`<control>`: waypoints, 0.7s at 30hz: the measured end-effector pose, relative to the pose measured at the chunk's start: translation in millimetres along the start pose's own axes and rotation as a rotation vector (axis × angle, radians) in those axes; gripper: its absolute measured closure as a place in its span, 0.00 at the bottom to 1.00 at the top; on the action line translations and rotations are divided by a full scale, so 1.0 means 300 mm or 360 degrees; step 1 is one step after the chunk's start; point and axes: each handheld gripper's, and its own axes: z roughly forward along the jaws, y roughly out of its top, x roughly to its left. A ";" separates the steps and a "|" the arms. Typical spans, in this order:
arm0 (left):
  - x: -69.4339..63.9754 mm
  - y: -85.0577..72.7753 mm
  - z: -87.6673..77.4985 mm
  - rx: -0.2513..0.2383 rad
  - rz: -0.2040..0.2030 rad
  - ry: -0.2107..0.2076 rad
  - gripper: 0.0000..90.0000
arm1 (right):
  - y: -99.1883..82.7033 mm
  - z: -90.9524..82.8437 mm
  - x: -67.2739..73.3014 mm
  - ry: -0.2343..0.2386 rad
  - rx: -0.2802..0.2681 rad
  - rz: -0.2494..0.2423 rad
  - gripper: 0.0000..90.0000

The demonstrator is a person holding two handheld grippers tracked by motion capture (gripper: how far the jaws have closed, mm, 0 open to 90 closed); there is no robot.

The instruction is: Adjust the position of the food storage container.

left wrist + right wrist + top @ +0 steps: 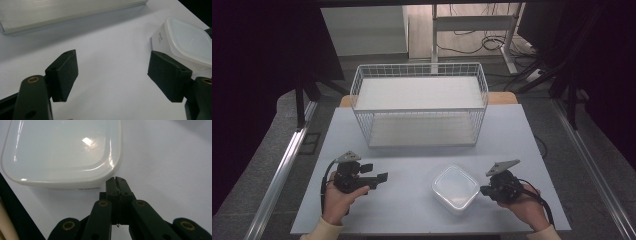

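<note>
A white lidded plastic container (455,188) sits on the pale table between my two grippers. My left gripper (377,176) is held to its left, open, nothing between its black jaws. In the left gripper view the container (185,42) lies beyond the right fingertip (168,75), apart from it. My right gripper (483,190) is just right of the container, jaws pressed together and empty. In the right gripper view the shut gripper (117,181) sits right beside the container's near corner (62,152).
A white wire basket (419,102) with two shelf levels stands at the back middle of the table (412,165). Its base edge (62,12) shows at the top of the left gripper view. Dark floor and metal rails flank the table.
</note>
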 end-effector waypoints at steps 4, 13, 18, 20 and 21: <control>0.003 0.000 0.001 0.0002 -0.0002 0.0002 0.27 | 0.017 0.011 0.004 0.0002 0.0004 -0.0011 0.99; 0.008 -0.001 0.001 0.0004 -0.0010 0.0004 0.26 | 0.081 0.041 0.011 0.0012 -0.0014 -0.0032 0.99; 0.015 -0.004 0.003 0.0005 -0.0019 0.0010 0.26 | 0.135 0.076 0.018 0.0028 -0.0025 -0.0045 0.99; 0.017 -0.004 0.003 0.0004 -0.0021 0.0014 0.26 | 0.159 0.095 0.022 0.0037 -0.0026 -0.0054 0.99; 0.019 -0.004 0.003 0.0004 -0.0022 0.0014 0.26 | 0.166 0.101 0.022 0.0039 -0.0027 -0.0055 0.99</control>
